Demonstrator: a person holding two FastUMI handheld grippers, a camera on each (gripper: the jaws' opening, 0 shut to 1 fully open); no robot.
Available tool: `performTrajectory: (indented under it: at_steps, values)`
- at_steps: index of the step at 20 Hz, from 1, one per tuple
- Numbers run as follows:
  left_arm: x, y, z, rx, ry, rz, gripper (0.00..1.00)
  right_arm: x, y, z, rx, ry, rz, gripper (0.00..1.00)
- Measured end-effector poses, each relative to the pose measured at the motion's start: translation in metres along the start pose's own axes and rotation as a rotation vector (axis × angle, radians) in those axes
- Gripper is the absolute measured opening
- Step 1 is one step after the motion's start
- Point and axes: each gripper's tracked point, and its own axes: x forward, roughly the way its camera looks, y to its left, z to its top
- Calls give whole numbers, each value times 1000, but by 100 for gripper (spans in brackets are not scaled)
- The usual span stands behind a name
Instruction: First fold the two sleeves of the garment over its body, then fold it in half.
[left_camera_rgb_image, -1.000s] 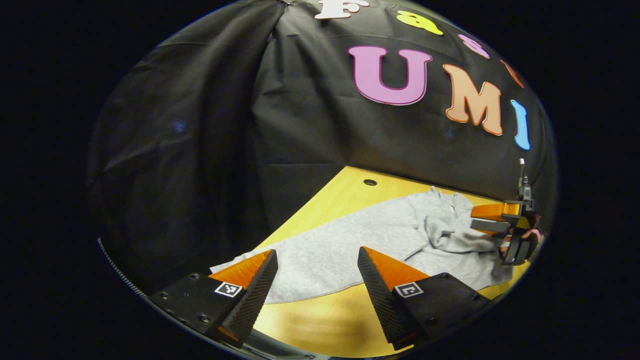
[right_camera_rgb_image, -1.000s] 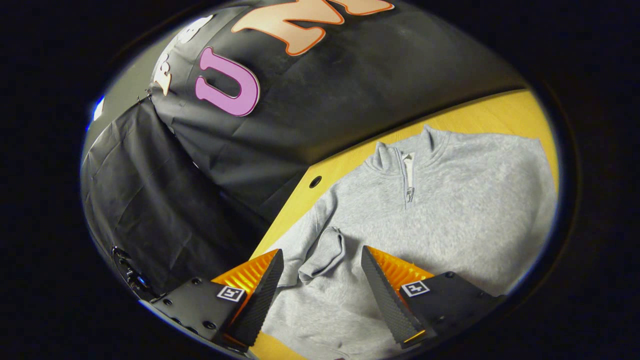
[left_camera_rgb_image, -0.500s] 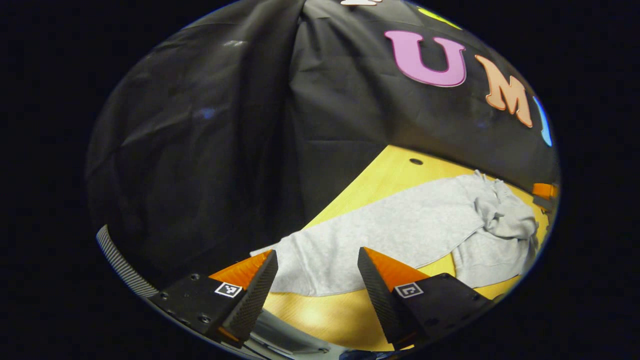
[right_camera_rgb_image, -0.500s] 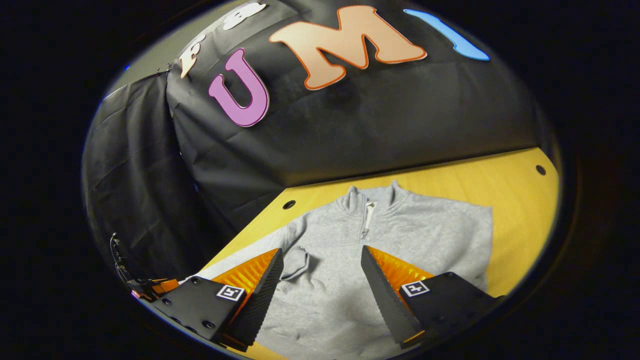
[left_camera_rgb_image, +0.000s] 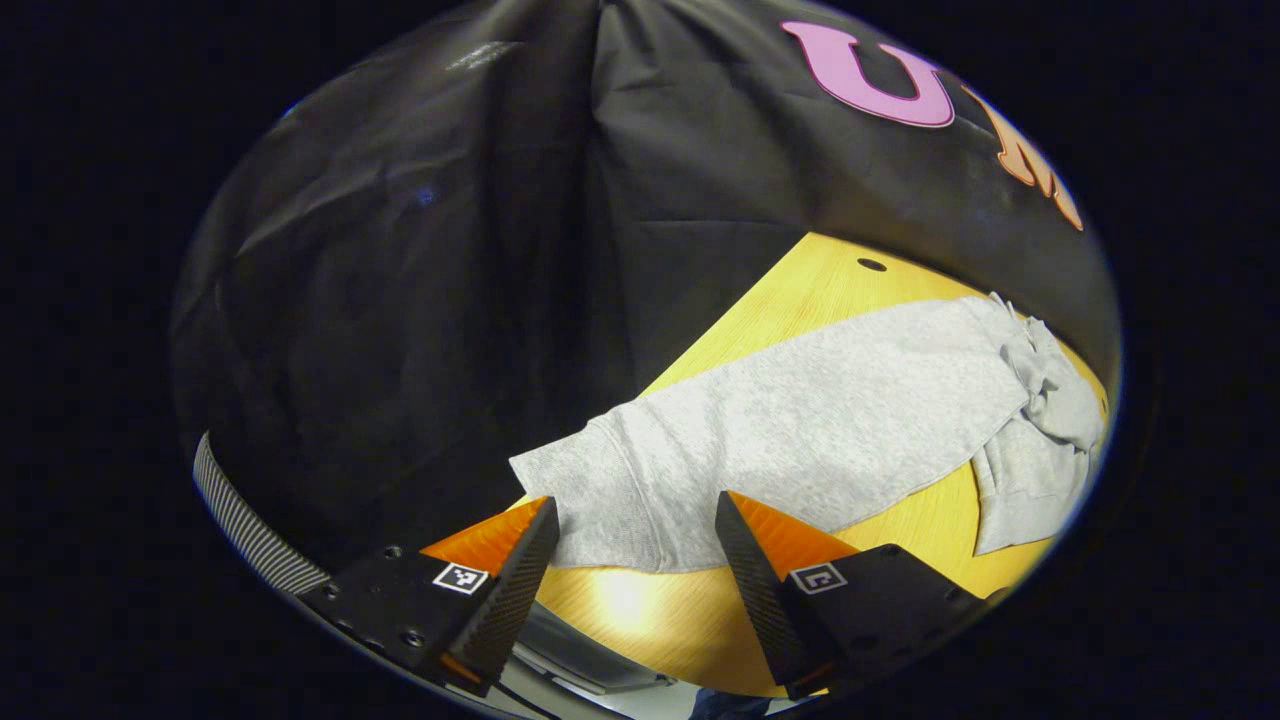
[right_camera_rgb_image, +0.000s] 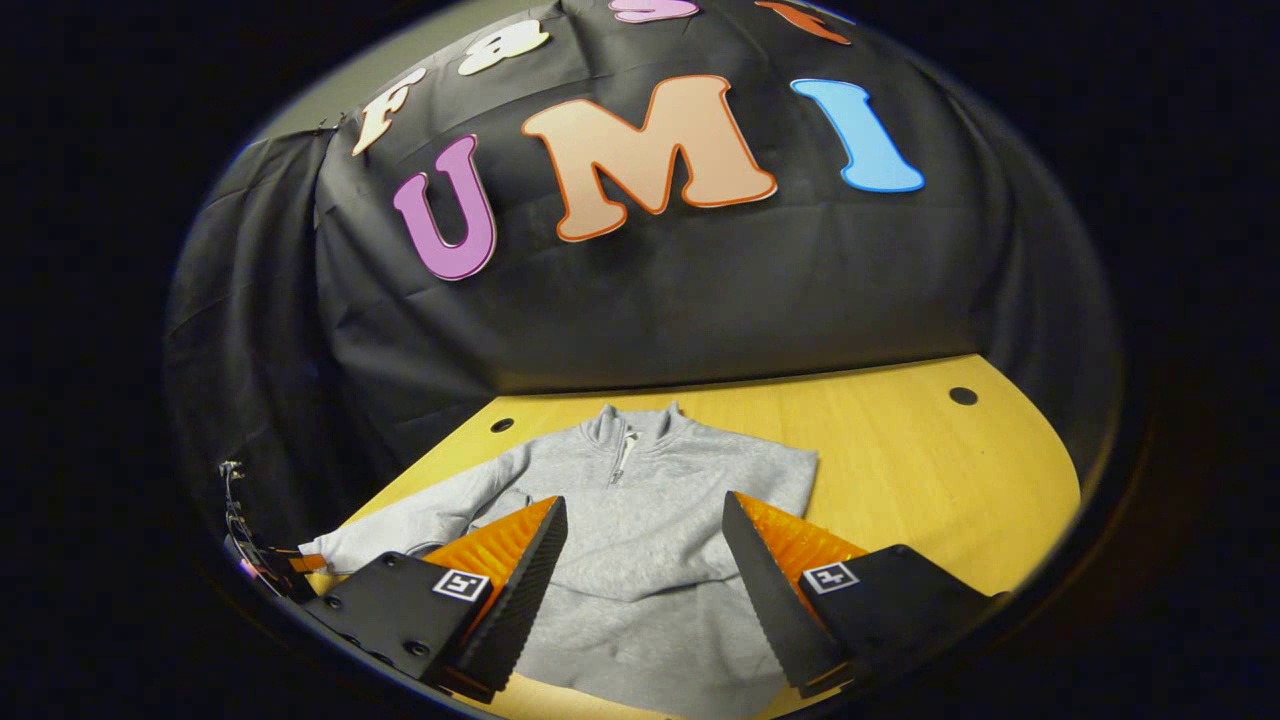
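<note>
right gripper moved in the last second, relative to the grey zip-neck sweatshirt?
Yes. The right gripper has backed away from the grey zip-neck sweatshirt: its zip collar sits smaller and farther off on the yellow wooden table.

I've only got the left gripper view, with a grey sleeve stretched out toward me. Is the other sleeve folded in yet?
Observer: Looks so. In the right gripper view, no sleeve sticks out on the far side of the grey sweatshirt. That side runs straight beside the bare table.
Operator: Which way is the front facing?
Observer: Up. The zip collar shows, at the end nearest the back wall.
Operator: What is the right hand-held gripper doing?
Observer: The right hand-held gripper is open above the sweatshirt's body, holding nothing.
</note>
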Motion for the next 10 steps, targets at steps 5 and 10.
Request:
performTrajectory:
  at_steps: [5, 10]
  values:
    - [3, -5, -6, -23, 27, -24, 93, -43, -23, 14, 34, -45, -70, 98]
    - [3, -12, -6, -9, 25, -66, 80, -75, -36, 17, 45, -67, -137, 98]
